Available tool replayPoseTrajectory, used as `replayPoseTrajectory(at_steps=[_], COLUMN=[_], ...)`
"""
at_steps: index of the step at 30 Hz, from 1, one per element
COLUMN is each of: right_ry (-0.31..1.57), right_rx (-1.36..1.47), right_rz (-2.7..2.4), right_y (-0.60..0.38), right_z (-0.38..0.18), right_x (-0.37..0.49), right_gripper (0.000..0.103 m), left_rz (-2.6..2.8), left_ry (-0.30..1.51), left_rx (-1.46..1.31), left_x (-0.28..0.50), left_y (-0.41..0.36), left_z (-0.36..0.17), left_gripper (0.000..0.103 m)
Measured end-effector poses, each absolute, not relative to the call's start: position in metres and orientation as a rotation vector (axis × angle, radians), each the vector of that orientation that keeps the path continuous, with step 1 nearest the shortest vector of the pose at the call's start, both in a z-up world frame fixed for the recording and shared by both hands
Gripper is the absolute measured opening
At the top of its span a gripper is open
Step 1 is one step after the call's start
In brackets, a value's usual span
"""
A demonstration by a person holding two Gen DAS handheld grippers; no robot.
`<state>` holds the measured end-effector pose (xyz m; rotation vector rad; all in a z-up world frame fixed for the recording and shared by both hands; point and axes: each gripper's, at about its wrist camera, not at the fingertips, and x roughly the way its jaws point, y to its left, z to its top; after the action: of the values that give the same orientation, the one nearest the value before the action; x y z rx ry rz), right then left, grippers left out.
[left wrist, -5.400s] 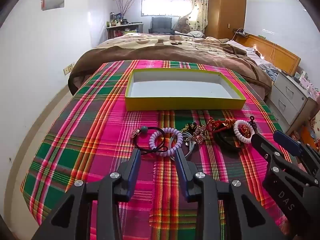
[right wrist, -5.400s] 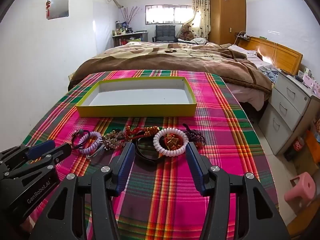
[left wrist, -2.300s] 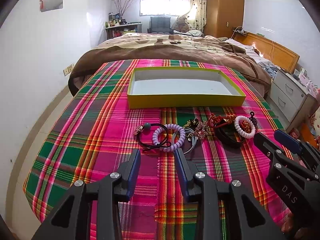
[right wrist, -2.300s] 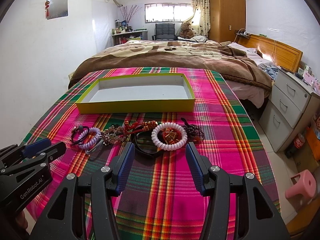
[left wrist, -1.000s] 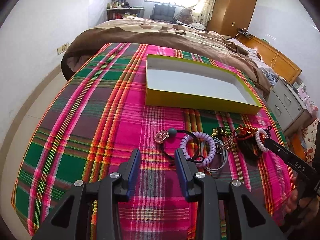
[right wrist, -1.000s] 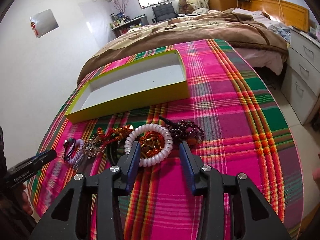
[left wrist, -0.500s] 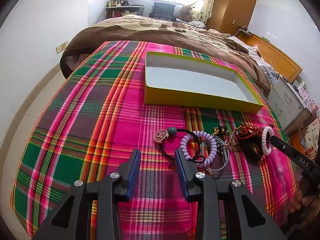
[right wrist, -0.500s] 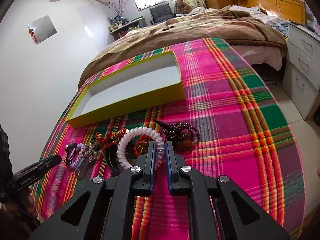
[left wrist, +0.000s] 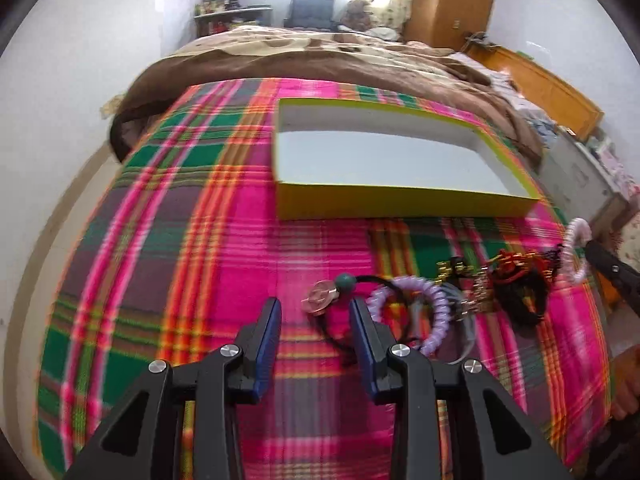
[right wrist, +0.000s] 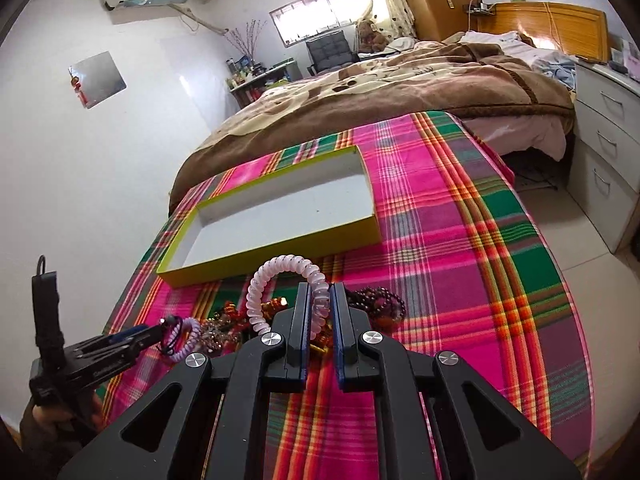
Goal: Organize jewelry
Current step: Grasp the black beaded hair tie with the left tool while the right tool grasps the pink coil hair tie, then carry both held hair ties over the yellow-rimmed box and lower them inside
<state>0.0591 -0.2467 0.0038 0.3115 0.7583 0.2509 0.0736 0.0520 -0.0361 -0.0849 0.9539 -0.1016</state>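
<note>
Fingers [right wrist: 303, 320] of the right gripper [right wrist: 319, 300] are being pressed together on the pale pink coil bracelet [right wrist: 276, 276], its loop standing clear of the plaid cloth [right wrist: 460, 240]. Beneath it the jewelry pile [right wrist: 368, 300] is being partly hidden by the jaws. Left gripper [left wrist: 315, 312] is being held wide apart and empty — the black cord with a round charm [left wrist: 320, 300] lying between its tips, blurred. Farther off, the yellow box [left wrist: 400, 202] is sitting — its right corner being cut off.

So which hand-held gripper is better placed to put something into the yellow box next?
Right. The right hand-held gripper is shut on the pale pink coil bracelet, just short of the yellow box; the left hand-held gripper holds nothing.
</note>
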Motion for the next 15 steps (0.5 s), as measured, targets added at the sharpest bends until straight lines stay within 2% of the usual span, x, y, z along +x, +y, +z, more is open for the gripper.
replayPoseTrajectory(at_steps=[7, 9, 10, 11, 15], right_ry=[0.766, 0.764, 0.764, 0.765, 0.766], right_rx=[0.303, 0.29, 0.284, 0.276, 0.239], right_rz=[0.254, 0.253, 0.251, 0.248, 0.244], right_y=[-0.241, -0.239, -0.238, -0.237, -0.229], right_z=[0.004, 0.004, 0.004, 0.004, 0.004], right_x=[0.063, 0.063, 0.064, 0.065, 0.065], right_gripper=[0.01, 0.01, 0.01, 0.01, 0.01], left_rz=[-0.115, -0.109, -0.107, -0.111, -0.111], left_ry=[0.966, 0.97, 0.97, 0.971, 0.957], left_rx=[-0.042, -0.025, -0.025, -0.03, -0.008], left_x=[0.082, 0.083, 0.083, 0.084, 0.083], left_y=[0.047, 0.046, 0.046, 0.048, 0.048], left_z=[-0.041, -0.041, -0.041, -0.041, -0.037], left_gripper=[0.034, 0.029, 0.02, 0.016, 0.011])
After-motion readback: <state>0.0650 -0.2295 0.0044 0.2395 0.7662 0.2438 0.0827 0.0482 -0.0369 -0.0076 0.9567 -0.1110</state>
